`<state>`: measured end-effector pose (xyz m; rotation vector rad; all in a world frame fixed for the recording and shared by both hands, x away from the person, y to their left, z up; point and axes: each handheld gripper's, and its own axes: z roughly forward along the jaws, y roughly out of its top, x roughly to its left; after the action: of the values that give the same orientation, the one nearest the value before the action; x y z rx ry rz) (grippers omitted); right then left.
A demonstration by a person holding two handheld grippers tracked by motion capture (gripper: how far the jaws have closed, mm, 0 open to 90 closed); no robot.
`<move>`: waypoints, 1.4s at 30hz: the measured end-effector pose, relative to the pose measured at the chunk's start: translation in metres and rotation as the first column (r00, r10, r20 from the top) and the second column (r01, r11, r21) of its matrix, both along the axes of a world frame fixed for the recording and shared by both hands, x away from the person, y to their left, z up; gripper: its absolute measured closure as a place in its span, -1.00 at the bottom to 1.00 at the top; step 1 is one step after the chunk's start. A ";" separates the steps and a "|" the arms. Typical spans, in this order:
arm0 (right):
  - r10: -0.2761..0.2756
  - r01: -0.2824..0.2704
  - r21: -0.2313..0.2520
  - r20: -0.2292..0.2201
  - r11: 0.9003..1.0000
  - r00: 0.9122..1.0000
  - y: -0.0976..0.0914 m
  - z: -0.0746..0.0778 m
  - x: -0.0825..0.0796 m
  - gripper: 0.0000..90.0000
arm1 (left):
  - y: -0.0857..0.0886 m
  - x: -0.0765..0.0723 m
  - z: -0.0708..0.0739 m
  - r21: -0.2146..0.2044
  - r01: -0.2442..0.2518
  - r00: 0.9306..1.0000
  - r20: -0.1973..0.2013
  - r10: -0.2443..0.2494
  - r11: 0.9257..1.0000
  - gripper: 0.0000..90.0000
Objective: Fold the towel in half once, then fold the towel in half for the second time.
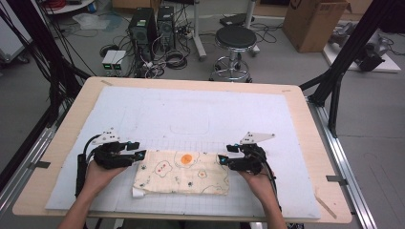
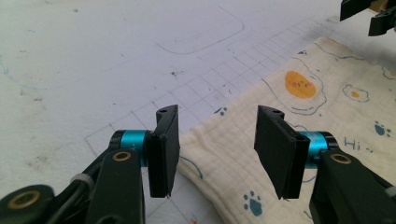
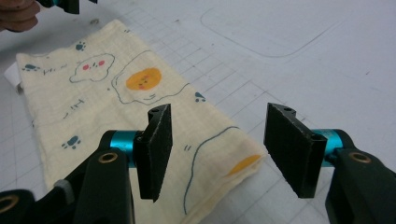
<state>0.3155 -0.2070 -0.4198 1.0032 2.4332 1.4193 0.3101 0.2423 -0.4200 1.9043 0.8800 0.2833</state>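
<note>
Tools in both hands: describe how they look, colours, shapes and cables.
The left tool and right tool are both black, with two flat rectangular black jaws on turquoise metal collars and brass-coloured pivot screws. Each carries a grey three-cornered plate on top and trails a black cable. The forearms show no sleeves.

Looking like a lab or test workshop: beyond the wooden table (image 1: 313, 143), computer towers (image 1: 152, 28) standing amid tangled cables (image 1: 172, 57) on the grey floor, a round stool (image 1: 235, 40) and cardboard box (image 1: 313, 21) sitting farther back.
</note>
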 end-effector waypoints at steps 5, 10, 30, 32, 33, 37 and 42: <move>-0.004 0.004 -0.003 0.008 1.000 1.000 -0.001 0.001 0.002 -0.09 | -0.001 0.000 0.000 -0.003 -0.001 1.000 -0.002 0.001 1.000 0.06; -0.017 0.017 -0.026 -0.005 1.000 1.000 0.000 -0.001 0.003 -0.11 | -0.001 0.001 -0.001 0.000 0.000 1.000 -0.001 0.000 1.000 0.06; -0.053 0.046 -0.124 -0.050 0.991 0.997 0.006 -0.013 0.013 -0.06 | 0.000 0.016 -0.011 0.035 -0.101 0.993 -0.050 0.102 0.994 0.08; -0.055 0.048 -0.125 -0.055 0.991 0.997 0.005 -0.015 0.015 -0.05 | -0.003 0.017 -0.012 0.035 -0.101 0.993 -0.055 0.103 0.994 0.08; -0.061 0.053 -0.122 -0.062 0.991 0.996 0.005 -0.015 0.015 -0.05 | -0.004 0.018 -0.013 0.043 -0.099 0.993 -0.054 0.102 0.994 0.08; -0.073 0.064 -0.115 -0.080 0.991 0.994 0.002 -0.017 0.018 0.01 | -0.006 0.021 -0.017 0.031 -0.108 0.991 -0.073 0.110 0.994 0.09; -0.071 0.059 -0.119 -0.097 0.991 0.993 0.003 -0.019 0.019 0.13 | -0.010 0.024 -0.022 0.049 -0.103 0.989 -0.097 0.108 0.993 0.16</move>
<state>0.3342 -0.2043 -0.4389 1.1416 2.4953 1.2194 0.3341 0.2327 -0.4419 1.9289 1.0511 0.2753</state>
